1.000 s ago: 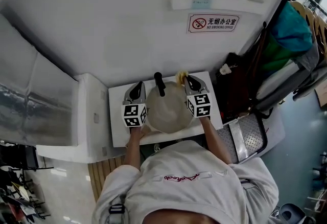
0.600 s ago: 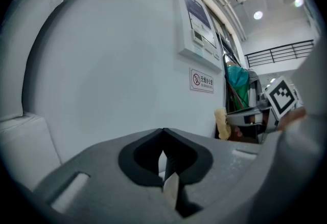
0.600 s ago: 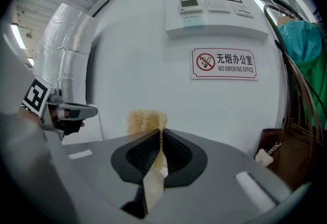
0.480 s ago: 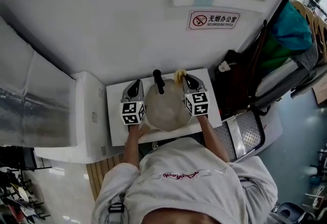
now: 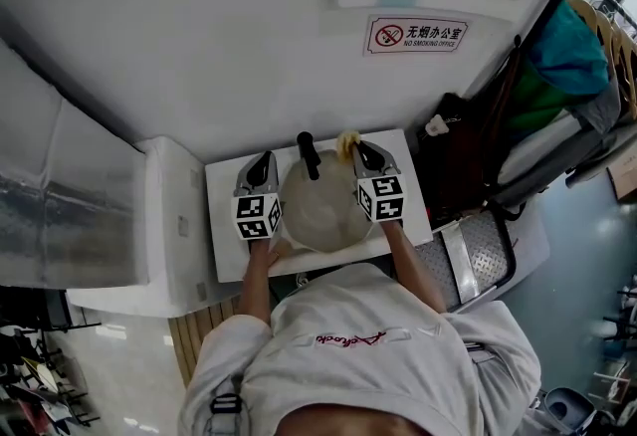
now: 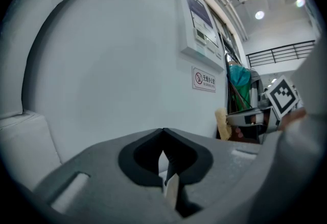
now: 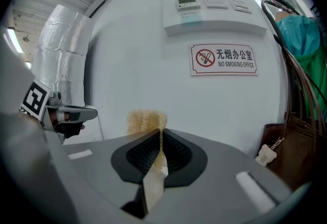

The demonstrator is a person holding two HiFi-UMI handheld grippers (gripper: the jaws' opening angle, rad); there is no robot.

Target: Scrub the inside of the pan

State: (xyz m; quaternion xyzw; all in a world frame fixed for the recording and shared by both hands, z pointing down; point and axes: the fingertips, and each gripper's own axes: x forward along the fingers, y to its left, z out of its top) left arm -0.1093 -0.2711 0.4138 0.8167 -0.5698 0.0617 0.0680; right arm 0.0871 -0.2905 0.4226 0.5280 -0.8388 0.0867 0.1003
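Right claw (image 7: 161, 138) — sponge (image 7: 144, 119) beside pan (image 5: 317, 210) rim

Head view steeply down over table (image 5: 227, 250); gripper views low, toward wall sign (image 7: 223, 59)

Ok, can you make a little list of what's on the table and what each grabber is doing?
table: small white table against the wall
pan: round pale pan, its black handle pointing at the wall
left hand-held gripper: beside the pan's left side, jaws shut, nothing seen between them
right hand-held gripper: jaws shut on a fuzzy yellow scrubbing sponge
sponge place: by the pan's far right rim, not down inside
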